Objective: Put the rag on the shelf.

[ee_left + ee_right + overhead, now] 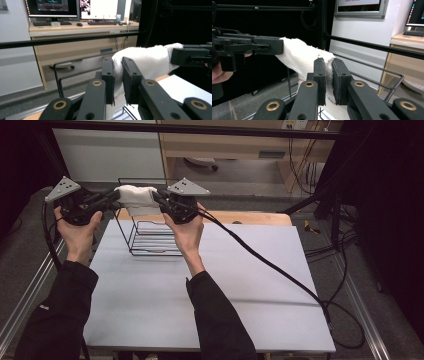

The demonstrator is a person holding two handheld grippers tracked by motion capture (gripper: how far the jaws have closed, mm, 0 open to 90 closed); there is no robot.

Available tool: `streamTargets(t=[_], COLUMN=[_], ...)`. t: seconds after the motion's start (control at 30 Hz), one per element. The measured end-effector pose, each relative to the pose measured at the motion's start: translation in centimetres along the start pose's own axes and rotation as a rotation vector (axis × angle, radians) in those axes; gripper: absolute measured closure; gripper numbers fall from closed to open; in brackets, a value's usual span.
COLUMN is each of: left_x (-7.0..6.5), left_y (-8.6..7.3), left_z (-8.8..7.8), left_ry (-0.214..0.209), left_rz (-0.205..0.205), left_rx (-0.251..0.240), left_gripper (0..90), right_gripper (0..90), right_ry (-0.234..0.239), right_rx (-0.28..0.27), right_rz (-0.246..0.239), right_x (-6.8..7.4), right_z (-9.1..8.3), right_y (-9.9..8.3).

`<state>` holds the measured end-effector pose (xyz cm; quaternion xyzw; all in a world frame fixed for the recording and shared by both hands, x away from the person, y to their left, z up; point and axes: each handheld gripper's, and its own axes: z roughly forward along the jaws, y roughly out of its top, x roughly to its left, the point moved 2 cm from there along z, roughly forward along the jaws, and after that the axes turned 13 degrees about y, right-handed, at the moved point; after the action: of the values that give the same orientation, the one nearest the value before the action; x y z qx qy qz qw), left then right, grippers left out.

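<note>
We saw a white cloth held up in the air, right above a black wire rack. The left tongs pinched one end of the cloth. The right tongs pinched the other end, and the cloth hung stretched between them. The rack stood at the far side of the table, which had a pale sheet on top. A black cable ran from the right tongs across the table.

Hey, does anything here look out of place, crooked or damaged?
Nothing stands out. The white towel is held between the left gripper and right gripper above the black wire rack, which stands upright on the table.
</note>
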<state>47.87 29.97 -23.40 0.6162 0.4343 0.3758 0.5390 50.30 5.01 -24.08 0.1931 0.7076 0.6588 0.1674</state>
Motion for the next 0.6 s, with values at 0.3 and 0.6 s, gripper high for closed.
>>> streamTargets(t=[0.3,0.6], left_x=[-0.2,0.0], left_y=[0.5,2.6], left_z=[-1.2,-0.6], left_ry=[0.012,0.042], left_rz=[0.044,0.03], left_rx=[0.057,0.084], left_gripper=[73.8,78.9], right_gripper=[82.7,82.7], right_ry=[0.017,0.019], right_rx=[0.018,0.037], right_rz=[-0.003,-0.015], right_x=[0.1,0.3], right_z=[-0.3,-0.2], right_y=[-0.7,-1.1])
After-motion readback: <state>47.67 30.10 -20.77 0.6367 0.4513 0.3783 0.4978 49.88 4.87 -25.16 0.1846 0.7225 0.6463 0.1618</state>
